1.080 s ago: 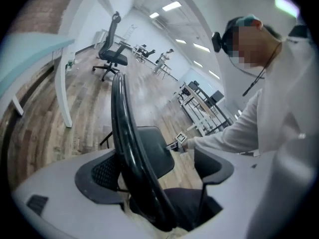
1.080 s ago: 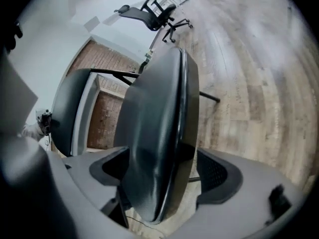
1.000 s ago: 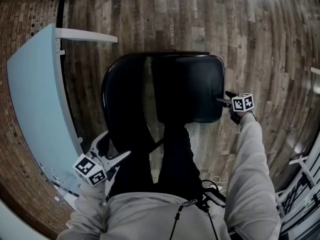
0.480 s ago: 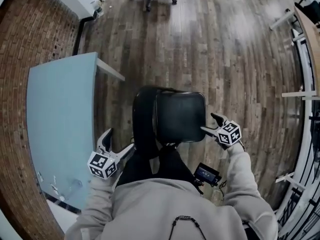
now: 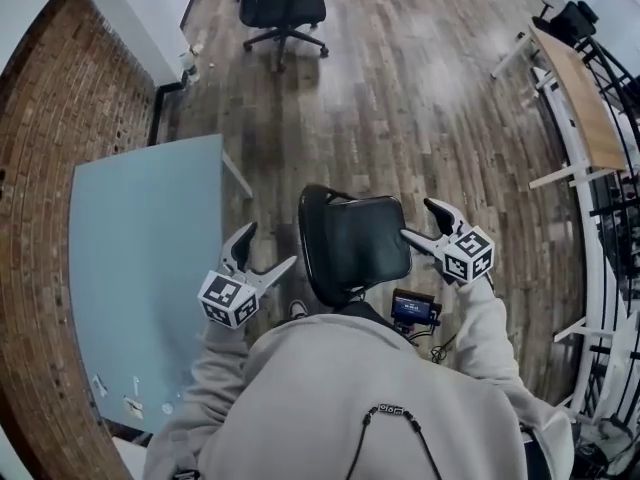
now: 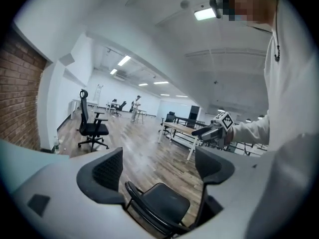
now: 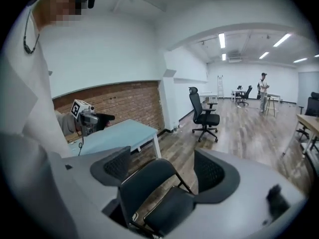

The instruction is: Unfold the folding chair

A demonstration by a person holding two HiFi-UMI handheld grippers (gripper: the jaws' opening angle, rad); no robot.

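The black folding chair [image 5: 355, 243] stands open on the wood floor just in front of me, its seat flat and its backrest toward the left. My left gripper [image 5: 270, 246] hangs open to the chair's left, holding nothing. On the other side, my right gripper [image 5: 418, 219] is open beside the seat's right edge, apart from it. In the left gripper view the chair [image 6: 159, 205] lies below the spread jaws of the left gripper [image 6: 158, 168]. The right gripper view shows the chair [image 7: 154, 193] under the right gripper [image 7: 164, 171], with daylight between the jaws.
A pale blue table [image 5: 140, 268] stands close on the chair's left, against a brick wall [image 5: 40, 98]. A black office chair [image 5: 280, 3] is farther off. A wooden desk [image 5: 580, 98] and railings line the right side. A person [image 7: 262, 91] stands far away.
My right gripper has left the seat's right edge and risen. The left gripper has lifted too. The head view has pulled up, so the chair looks smaller and farther below.
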